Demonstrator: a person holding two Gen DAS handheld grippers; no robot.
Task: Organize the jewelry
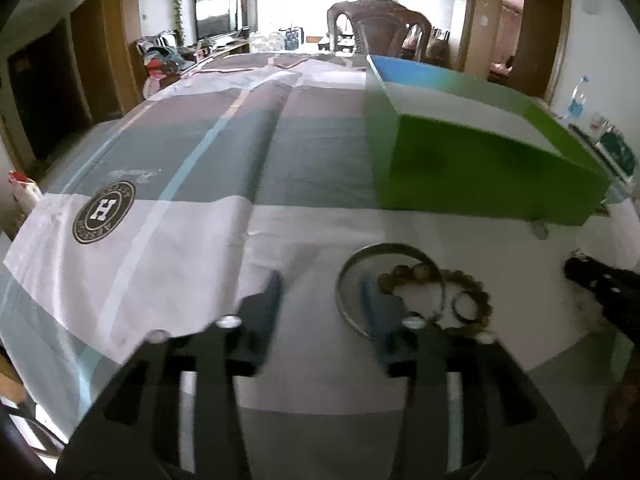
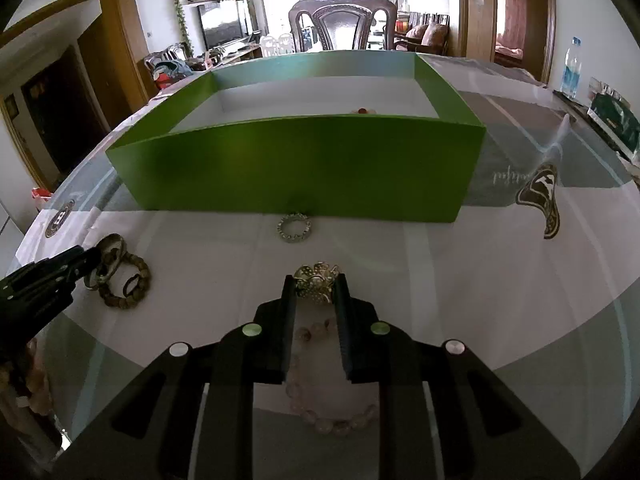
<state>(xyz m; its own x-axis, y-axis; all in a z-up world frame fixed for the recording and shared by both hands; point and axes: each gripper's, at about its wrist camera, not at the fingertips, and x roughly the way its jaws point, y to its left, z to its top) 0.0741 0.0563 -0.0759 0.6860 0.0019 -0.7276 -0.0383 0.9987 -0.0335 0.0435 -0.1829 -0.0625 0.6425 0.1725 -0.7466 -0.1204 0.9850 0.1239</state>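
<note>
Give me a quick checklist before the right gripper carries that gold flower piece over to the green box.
1. Gold flower piece sits between the right gripper fingers, pads against it: ok.
2. Green box open on top: ok.
3. Room inside the box, only a small red item at the far side: ok.
4. Sparkly ring lies in the path, in front of the box wall: not ok, lift over it.
5. Left gripper off to the side, at the metal bangle: ok.
6. Grip firmness: cannot tell.

Left tool (image 1: pixel 320 300) jaws apart, right tool (image 2: pixel 315 292) jaws pinched narrow, both angled downward
</note>
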